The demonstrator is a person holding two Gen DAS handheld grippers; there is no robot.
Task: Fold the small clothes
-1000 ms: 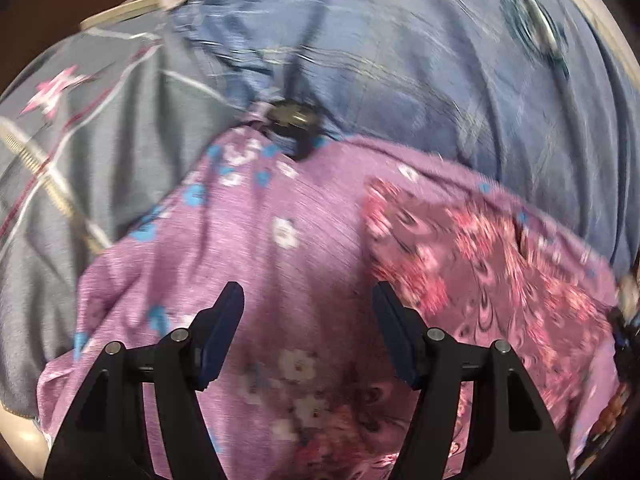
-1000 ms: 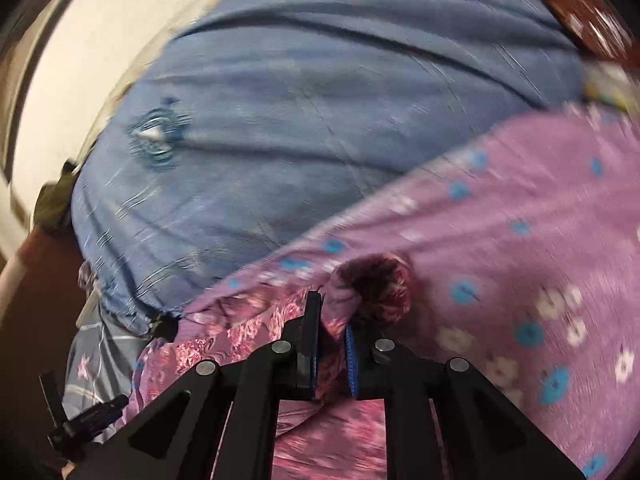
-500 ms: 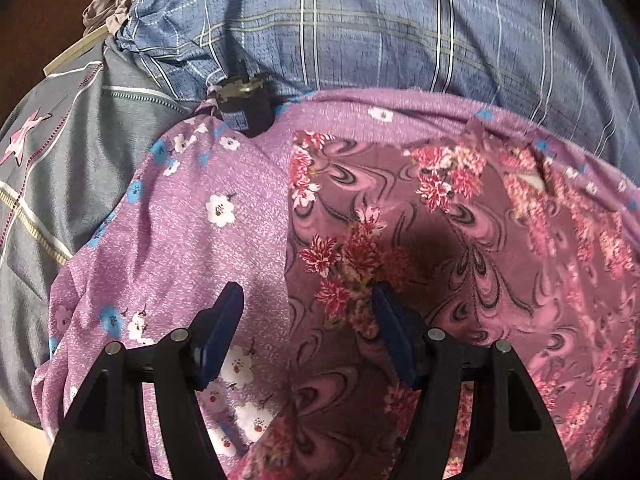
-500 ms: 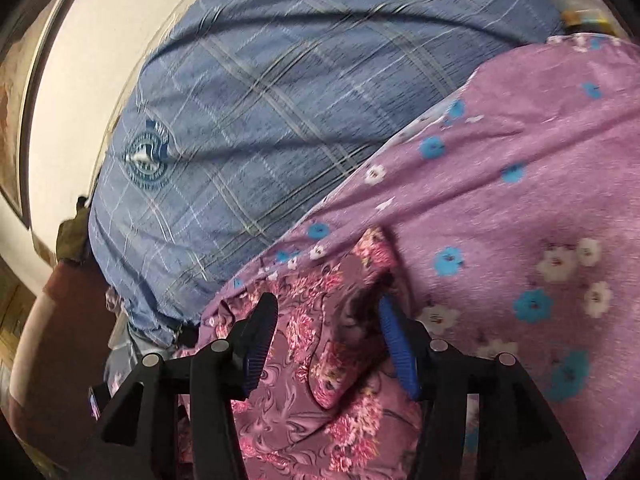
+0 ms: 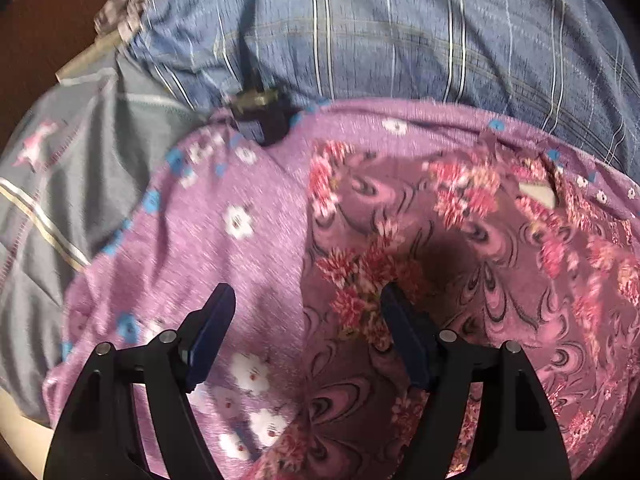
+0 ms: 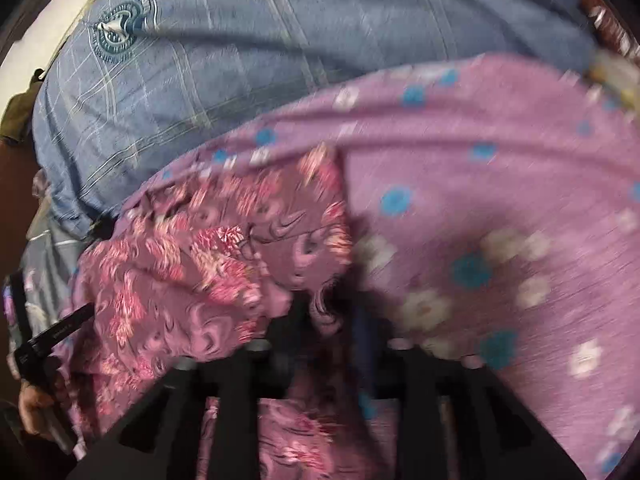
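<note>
A small garment in dark purple cloth with pink flowers (image 5: 460, 248) lies folded on a lighter purple cloth with white and blue flowers (image 5: 224, 216). My left gripper (image 5: 308, 320) is open just above the edge where the two cloths meet, holding nothing. In the right wrist view the flowered garment (image 6: 208, 248) bunches up in front of my right gripper (image 6: 326, 312). Its jaws stand close together with a fold of the garment between them. The view is blurred, so the grip is unclear.
A blue checked cloth (image 5: 380, 32) with a round emblem (image 6: 120, 34) lies behind. A grey cloth with a pink star (image 5: 52, 168) lies left. A small black object (image 5: 260, 116) sits at the purple cloth's far edge. The left gripper's handle and hand (image 6: 44, 352) show at left.
My right gripper was shut on the garment, opened half a second ago, and its jaws have now come close together around a fold again. The left gripper stayed open over the cloth.
</note>
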